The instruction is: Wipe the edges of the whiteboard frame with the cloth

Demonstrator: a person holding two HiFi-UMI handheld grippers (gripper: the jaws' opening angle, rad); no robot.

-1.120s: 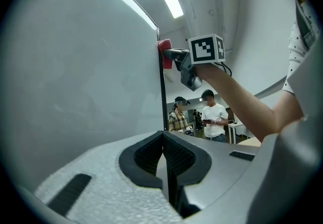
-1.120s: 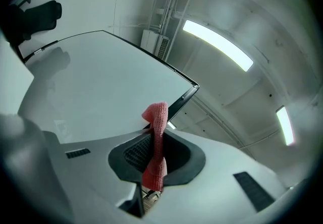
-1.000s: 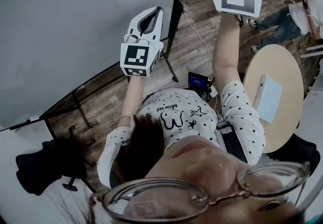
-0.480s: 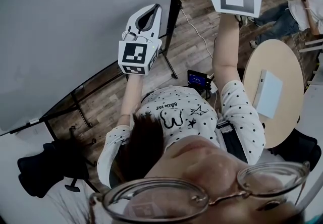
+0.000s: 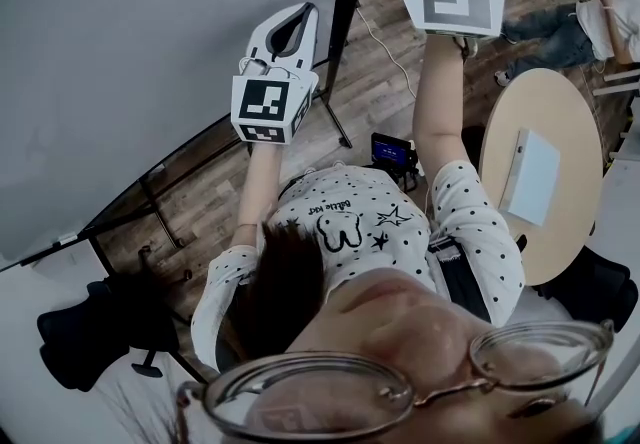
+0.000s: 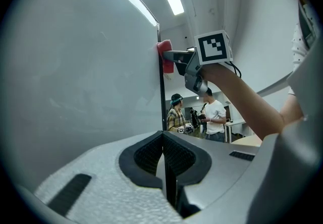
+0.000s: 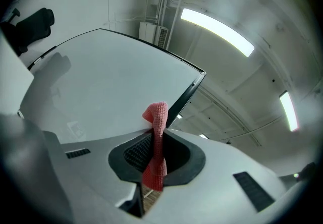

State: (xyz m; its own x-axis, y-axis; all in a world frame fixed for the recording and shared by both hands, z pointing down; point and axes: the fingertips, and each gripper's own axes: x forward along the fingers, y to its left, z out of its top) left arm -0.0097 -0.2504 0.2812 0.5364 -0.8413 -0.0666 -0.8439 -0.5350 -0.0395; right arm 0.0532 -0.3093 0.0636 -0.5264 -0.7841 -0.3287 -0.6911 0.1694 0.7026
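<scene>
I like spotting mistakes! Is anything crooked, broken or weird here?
Nothing stands out. The red cloth is pinched in the right gripper and sits against the whiteboard frame, which looks straight and undamaged. The left gripper is shut and empty.

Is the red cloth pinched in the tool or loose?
Pinched. The right tool is shut on the cloth; its bunched end sticks out beyond.

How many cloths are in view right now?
1. The red cloth is clamped in the jaws of the right gripper, against the vertical edge of the whiteboard frame. No other shows; one could be hidden.
</scene>
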